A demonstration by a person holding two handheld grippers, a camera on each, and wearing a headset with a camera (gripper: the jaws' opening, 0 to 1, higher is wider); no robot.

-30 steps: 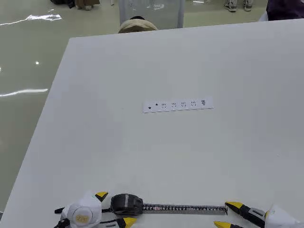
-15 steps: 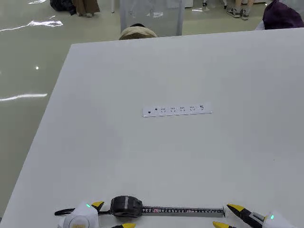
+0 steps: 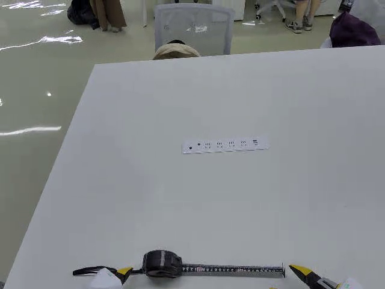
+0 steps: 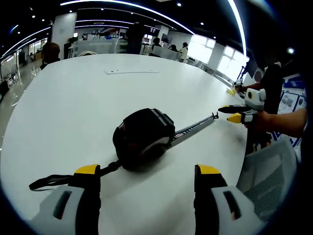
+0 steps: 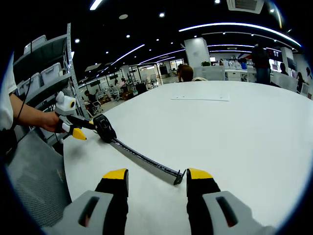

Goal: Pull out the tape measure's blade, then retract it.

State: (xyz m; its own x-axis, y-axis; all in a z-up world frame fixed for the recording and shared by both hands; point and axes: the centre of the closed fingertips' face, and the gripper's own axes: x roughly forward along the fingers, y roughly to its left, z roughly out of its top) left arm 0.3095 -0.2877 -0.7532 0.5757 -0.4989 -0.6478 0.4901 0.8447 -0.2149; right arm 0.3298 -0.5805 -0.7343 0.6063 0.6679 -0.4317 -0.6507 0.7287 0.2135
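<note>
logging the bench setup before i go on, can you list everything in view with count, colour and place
tape measure: one, black case, near edge of the table, not gripped
blade: one, dark with pale marks, pulled out along the near edge toward the right gripper
strap: one, black, trailing from the case on the left gripper's side
socket strip: one, white, mid table
table: one, white
chair: one, grey, beyond the far edge
left gripper: one, yellow tips, open, just behind the case
right gripper: one, yellow tips, open, at the blade's tip
</note>
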